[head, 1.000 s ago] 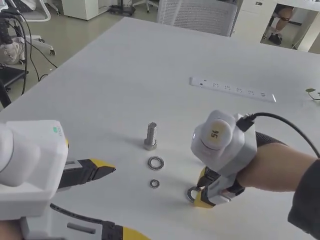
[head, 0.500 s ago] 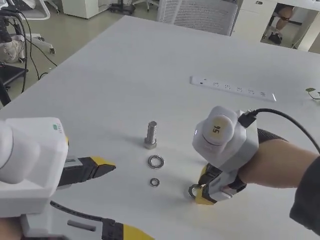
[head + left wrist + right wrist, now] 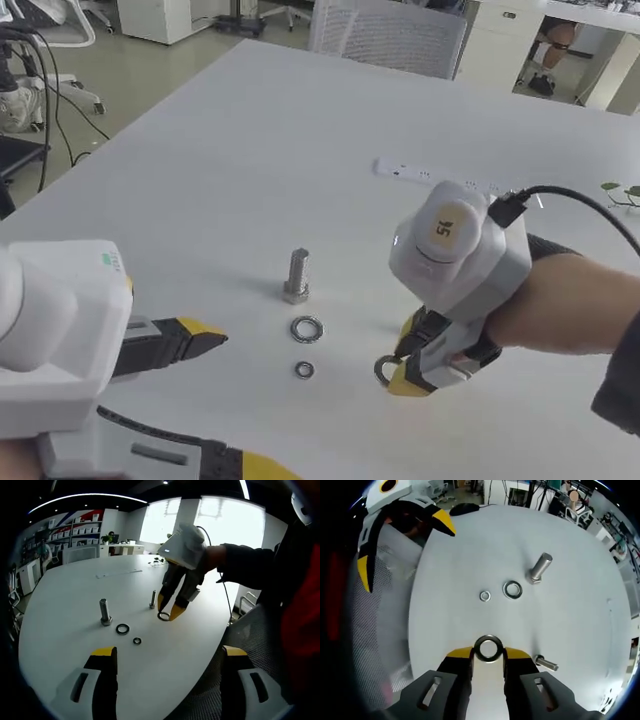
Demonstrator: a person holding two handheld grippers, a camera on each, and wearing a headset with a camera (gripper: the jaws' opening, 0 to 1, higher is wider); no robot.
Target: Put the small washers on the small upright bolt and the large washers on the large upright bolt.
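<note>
White tabletop [image 3: 250,150]; my left gripper [image 3: 169,652] sits off its near edge, jaws wide apart, holding nothing. Loose small washer [image 3: 304,370] is nearest. To its right, my right gripper [image 3: 488,654] is pinched on a washer [image 3: 488,647], with the small bolt [image 3: 152,599] just beside it. Then large washer [image 3: 307,328], then large bolt [image 3: 297,275], upright. Far half is open up to the power strip [image 3: 455,180]. Versus a second ago: right gripper has risen a bit with its washer, rest unmoved.

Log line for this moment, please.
right gripper: shut on held washer | left gripper: open | large bolt: upright, bare | loose large washer, loose small washer: on table beside it
</note>
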